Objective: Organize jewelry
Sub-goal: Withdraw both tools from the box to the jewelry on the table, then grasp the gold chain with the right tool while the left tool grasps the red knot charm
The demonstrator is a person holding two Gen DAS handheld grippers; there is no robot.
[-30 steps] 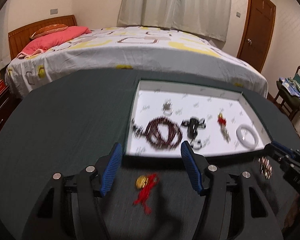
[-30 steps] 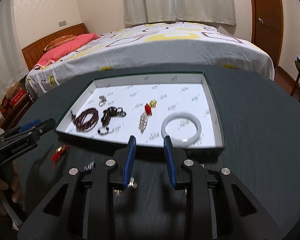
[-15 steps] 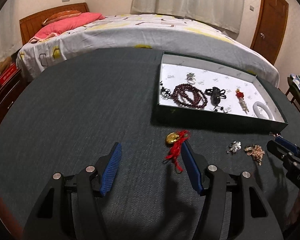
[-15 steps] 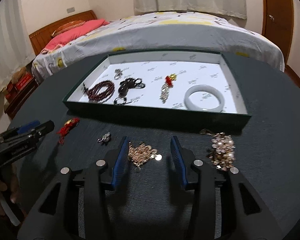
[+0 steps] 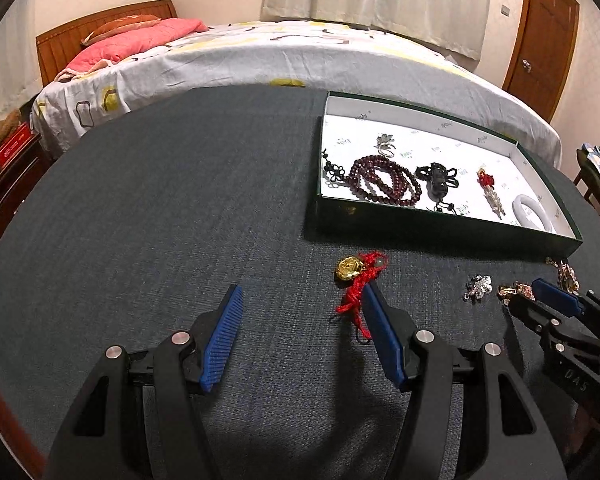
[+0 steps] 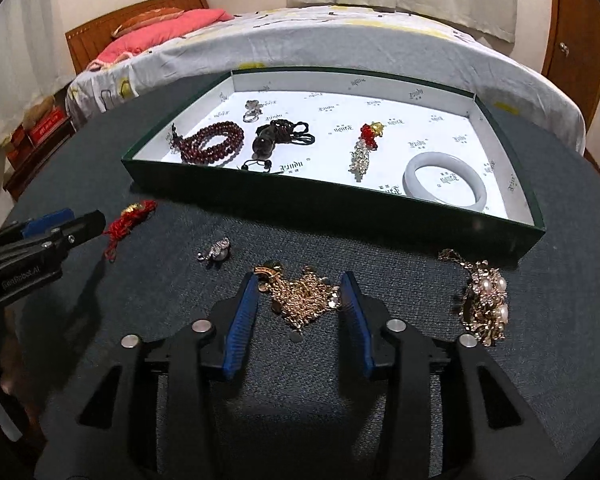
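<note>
Right gripper (image 6: 300, 296) straddles the gold chain heap (image 6: 302, 296) on the dark table (image 6: 380, 240), just near of the green tray (image 6: 332, 200). Its jaws have just been closing; the right pad looks to touch the heap's edge, the left stands apart — no grip yet.

Judged light, limp and slippery: loose links will slump and trail, so pinch low through the bulk of the heap, not a stray strand.

Left gripper (image 5: 300, 308) stands open and empty; its right finger is at the red-corded gold charm (image 5: 356, 276).
</note>
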